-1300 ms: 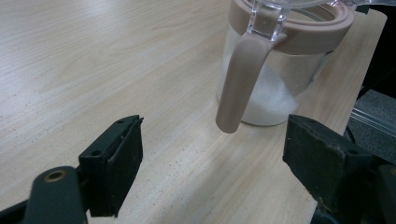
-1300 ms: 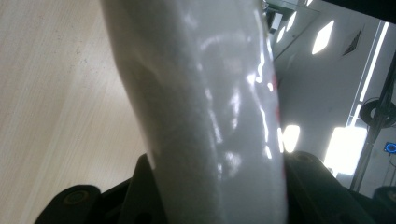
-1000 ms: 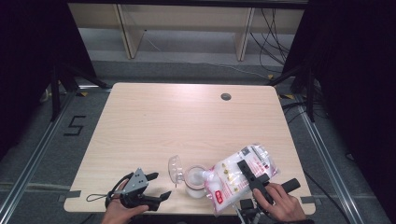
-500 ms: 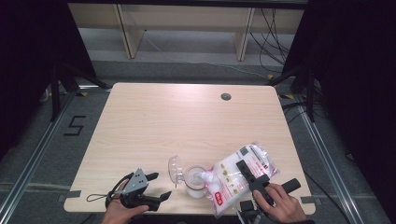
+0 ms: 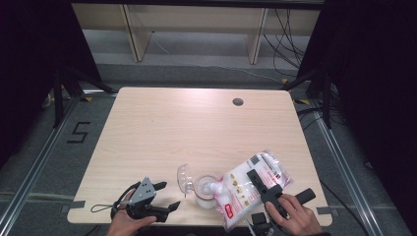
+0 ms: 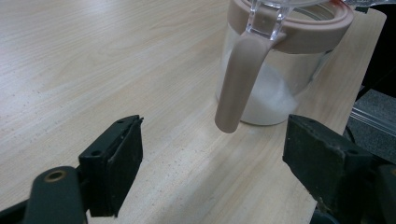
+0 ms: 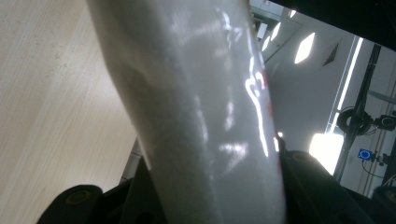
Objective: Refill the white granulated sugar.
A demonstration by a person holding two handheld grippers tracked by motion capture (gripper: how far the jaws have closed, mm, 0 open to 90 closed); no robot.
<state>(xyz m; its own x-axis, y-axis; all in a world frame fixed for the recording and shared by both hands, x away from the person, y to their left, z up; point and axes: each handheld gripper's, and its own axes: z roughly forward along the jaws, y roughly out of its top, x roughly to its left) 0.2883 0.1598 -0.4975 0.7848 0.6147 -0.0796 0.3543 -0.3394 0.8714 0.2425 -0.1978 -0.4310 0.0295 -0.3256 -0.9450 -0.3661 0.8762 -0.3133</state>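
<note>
A clear jar (image 5: 205, 192) with a pink rim stands near the table's front edge, some white powder in its bottom (image 6: 271, 100), its clear lid (image 5: 184, 175) hinged open to the left. My right gripper (image 5: 261, 186) is shut on a white plastic bag (image 5: 248, 187) with pink print, tilted so that its lower corner meets the jar's mouth. From close up, the bag (image 7: 205, 116) rises between the jaws. My left gripper (image 5: 162, 195) rests open on the table left of the jar, and its jaws (image 6: 210, 168) frame the jar's pink latch tab (image 6: 238, 84) without touching it.
The light wooden table (image 5: 196, 128) has a round cable hole (image 5: 238, 102) at its back right. A wooden shelf frame (image 5: 196, 29) stands on the floor behind. The jar and bag sit close to the front edge.
</note>
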